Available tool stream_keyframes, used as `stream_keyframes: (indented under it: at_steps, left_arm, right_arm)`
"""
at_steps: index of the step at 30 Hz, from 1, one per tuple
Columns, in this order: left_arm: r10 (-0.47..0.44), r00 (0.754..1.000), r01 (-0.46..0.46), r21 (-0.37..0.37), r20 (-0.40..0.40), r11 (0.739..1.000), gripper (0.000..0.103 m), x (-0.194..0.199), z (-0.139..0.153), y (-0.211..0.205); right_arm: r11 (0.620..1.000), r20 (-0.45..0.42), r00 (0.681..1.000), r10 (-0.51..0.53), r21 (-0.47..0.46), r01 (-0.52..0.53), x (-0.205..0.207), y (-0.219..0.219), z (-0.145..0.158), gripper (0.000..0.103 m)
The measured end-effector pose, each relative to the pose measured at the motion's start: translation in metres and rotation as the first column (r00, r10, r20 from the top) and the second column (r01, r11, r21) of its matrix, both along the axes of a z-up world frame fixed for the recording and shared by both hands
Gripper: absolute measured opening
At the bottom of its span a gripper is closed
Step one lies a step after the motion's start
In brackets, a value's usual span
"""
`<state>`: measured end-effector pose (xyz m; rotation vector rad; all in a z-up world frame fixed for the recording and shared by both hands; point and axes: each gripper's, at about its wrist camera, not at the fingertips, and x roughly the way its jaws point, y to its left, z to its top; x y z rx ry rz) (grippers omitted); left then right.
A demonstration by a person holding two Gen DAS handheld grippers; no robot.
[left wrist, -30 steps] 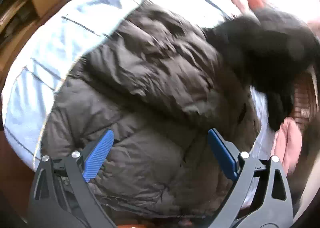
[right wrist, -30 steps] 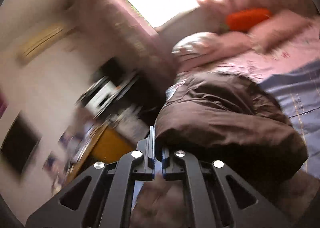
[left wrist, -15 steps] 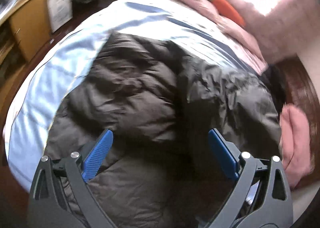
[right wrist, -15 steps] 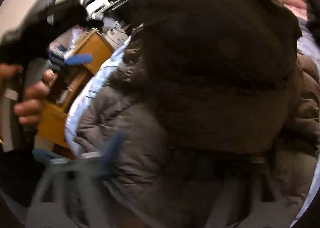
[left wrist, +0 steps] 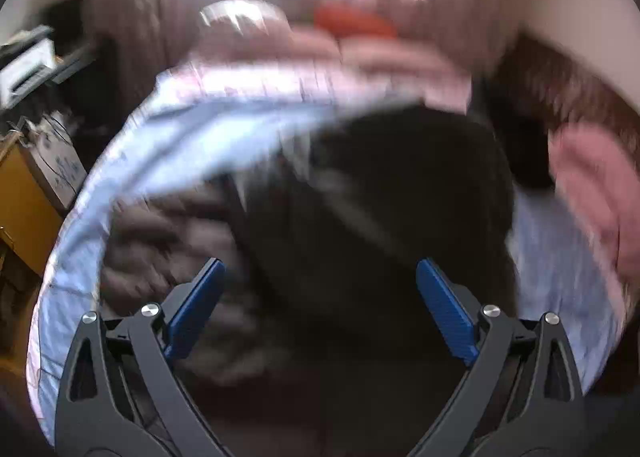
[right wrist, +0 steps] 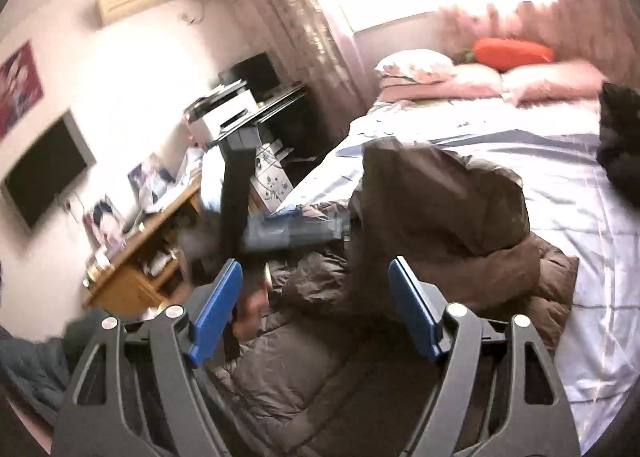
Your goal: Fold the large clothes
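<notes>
A large brown padded jacket (right wrist: 440, 225) lies on the pale blue bedsheet (right wrist: 580, 185), one part folded over the rest in a raised hump. It shows blurred in the left wrist view (left wrist: 360, 217). My right gripper (right wrist: 316, 313) is open and empty, just above the jacket's near part. My left gripper (left wrist: 320, 309) is open and empty above the jacket; it shows blurred in the right wrist view (right wrist: 288, 233), at the jacket's left side.
Pink pillows (right wrist: 548, 81) and an orange cushion (right wrist: 512, 51) lie at the bed's head. A black garment (right wrist: 620, 137) lies at the right. A pink cloth (left wrist: 592, 193) lies by the bed's right edge. A wooden desk (right wrist: 144, 257) and printer (right wrist: 224, 113) stand left of the bed.
My right gripper has opened and let go of the jacket, which now lies folded over. Both grippers have swung up and back. The left one stayed open.
</notes>
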<state>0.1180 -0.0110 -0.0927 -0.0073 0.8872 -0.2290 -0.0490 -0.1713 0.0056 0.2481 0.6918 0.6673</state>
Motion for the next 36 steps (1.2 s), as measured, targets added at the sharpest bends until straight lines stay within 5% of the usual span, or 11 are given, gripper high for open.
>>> stream_keyframes:
  at_steps: [4,7,11,14,17,22,24,28,30,32,36]
  left_arm:
    - [0.046,0.992,-0.036,0.082,-0.115,0.996,0.097,0.005,-0.039,0.007]
    - [0.088,0.976,-0.080,0.048,-0.201,0.996,0.097,0.008,-0.052,0.022]
    - [0.137,0.977,-0.138,0.008,-0.165,0.990,0.097,0.009,-0.036,0.039]
    - [0.170,0.978,-0.171,0.001,-0.120,0.985,0.097,0.007,-0.018,0.051]
    - [0.213,0.970,-0.219,-0.043,-0.113,0.975,0.097,0.009,-0.001,0.068]
    - [0.296,0.940,-0.316,-0.102,-0.172,0.943,0.097,0.014,0.002,0.105]
    - [0.327,0.918,-0.360,-0.125,-0.222,0.925,0.097,0.015,-0.001,0.118]
    - [0.336,0.903,-0.382,-0.142,-0.267,0.913,0.097,0.015,-0.007,0.120]
    - [0.306,0.914,-0.352,-0.146,-0.266,0.924,0.097,0.014,-0.010,0.109]
    - [0.246,0.933,-0.292,-0.152,-0.264,0.944,0.097,0.012,-0.015,0.094]
    - [0.158,0.958,-0.189,-0.116,-0.239,0.975,0.097,0.013,-0.024,0.067]
  right_arm:
    - [0.994,0.019,0.996,-0.090,0.059,0.089,0.008,-0.032,0.002,0.088]
    - [0.970,-0.027,0.973,-0.229,0.078,0.231,0.039,-0.042,-0.006,0.090]
    - [0.949,-0.014,0.949,-0.314,-0.017,0.314,0.104,-0.031,-0.010,0.090]
    - [0.942,-0.035,0.945,-0.326,-0.092,0.321,0.171,-0.008,-0.023,0.091]
    - [0.940,-0.206,0.926,-0.316,-0.201,0.276,0.210,0.008,-0.062,0.089]
    - [0.944,-0.407,0.890,-0.206,-0.323,0.071,0.174,0.042,-0.158,0.085]
    - [0.904,-0.410,0.899,-0.155,-0.427,-0.039,0.138,0.068,-0.193,0.085]
    - [0.713,-0.385,0.922,-0.044,-0.659,-0.241,0.047,0.130,-0.255,0.094]
    - [0.661,-0.301,0.953,-0.025,-0.720,-0.210,0.019,0.146,-0.262,0.094]
    - [0.706,-0.302,0.952,-0.052,-0.685,-0.179,0.020,0.139,-0.255,0.094]
    - [0.866,-0.381,0.923,-0.051,-0.477,-0.149,0.024,0.103,-0.216,0.094]
